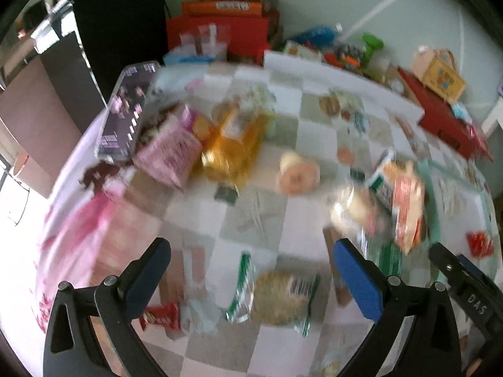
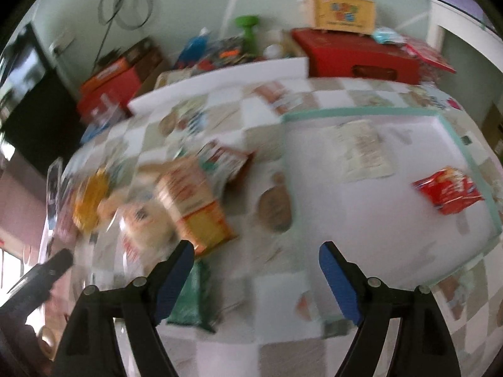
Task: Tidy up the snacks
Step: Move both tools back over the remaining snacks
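Note:
Both views are motion-blurred. My left gripper [image 1: 251, 267] is open and empty above a clear green-edged cracker packet [image 1: 276, 295]. A small red packet [image 1: 160, 315] lies by its left finger. Pink [image 1: 169, 154] and yellow [image 1: 229, 147] bags lie further back, and an orange-white box [image 1: 408, 207] stands to the right. My right gripper [image 2: 256, 270] is open and empty over the checked tablecloth [image 2: 276, 308]. The orange box [image 2: 195, 201] sits just beyond its left finger, above a green packet [image 2: 191, 298]. A red packet [image 2: 449, 190] lies alone inside a teal-bordered area [image 2: 361, 111].
A purple box [image 1: 125, 110] lies at the table's far left. A white board [image 1: 339, 81] runs along the back edge. Red boxes [image 2: 361, 56], a yellow handled case [image 2: 342, 8] and a green item [image 2: 248, 28] stand behind it by the wall.

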`<state>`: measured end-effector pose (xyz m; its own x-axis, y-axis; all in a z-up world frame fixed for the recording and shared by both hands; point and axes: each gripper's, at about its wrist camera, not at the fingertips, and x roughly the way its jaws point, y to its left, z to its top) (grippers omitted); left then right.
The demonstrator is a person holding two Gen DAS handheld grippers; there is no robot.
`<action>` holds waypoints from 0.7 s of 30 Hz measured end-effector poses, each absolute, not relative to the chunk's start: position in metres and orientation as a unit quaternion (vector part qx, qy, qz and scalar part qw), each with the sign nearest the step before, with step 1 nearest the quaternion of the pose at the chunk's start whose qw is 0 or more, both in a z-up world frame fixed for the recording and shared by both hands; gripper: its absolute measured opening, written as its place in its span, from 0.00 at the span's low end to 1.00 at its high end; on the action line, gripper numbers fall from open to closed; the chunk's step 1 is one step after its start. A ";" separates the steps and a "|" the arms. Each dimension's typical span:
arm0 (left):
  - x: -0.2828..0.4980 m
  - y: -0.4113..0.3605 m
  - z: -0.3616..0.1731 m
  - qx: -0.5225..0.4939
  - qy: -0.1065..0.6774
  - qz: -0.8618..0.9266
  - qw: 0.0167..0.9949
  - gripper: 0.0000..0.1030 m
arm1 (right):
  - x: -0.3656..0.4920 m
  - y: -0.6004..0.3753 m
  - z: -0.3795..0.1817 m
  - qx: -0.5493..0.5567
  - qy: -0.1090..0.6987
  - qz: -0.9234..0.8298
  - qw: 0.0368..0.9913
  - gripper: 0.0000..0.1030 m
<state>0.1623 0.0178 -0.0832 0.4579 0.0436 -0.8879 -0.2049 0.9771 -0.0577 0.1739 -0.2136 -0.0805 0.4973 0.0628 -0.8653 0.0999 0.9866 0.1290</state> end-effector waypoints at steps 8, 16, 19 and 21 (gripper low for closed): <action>0.156 0.012 -0.113 -0.076 0.558 0.049 0.825 1.00 | 0.165 -0.180 -0.102 0.055 0.531 0.017 0.845 0.82; 0.157 0.004 -0.124 -0.061 0.570 0.033 0.819 0.99 | 0.169 -0.174 -0.109 0.050 0.537 0.016 0.842 0.82; 0.160 0.005 -0.128 -0.060 0.576 0.034 0.815 0.99 | 0.169 -0.173 -0.110 0.049 0.538 0.014 0.842 0.82; 0.162 0.005 -0.131 -0.059 0.578 0.034 0.813 0.98 | 0.168 -0.174 -0.111 0.050 0.538 0.015 0.842 0.82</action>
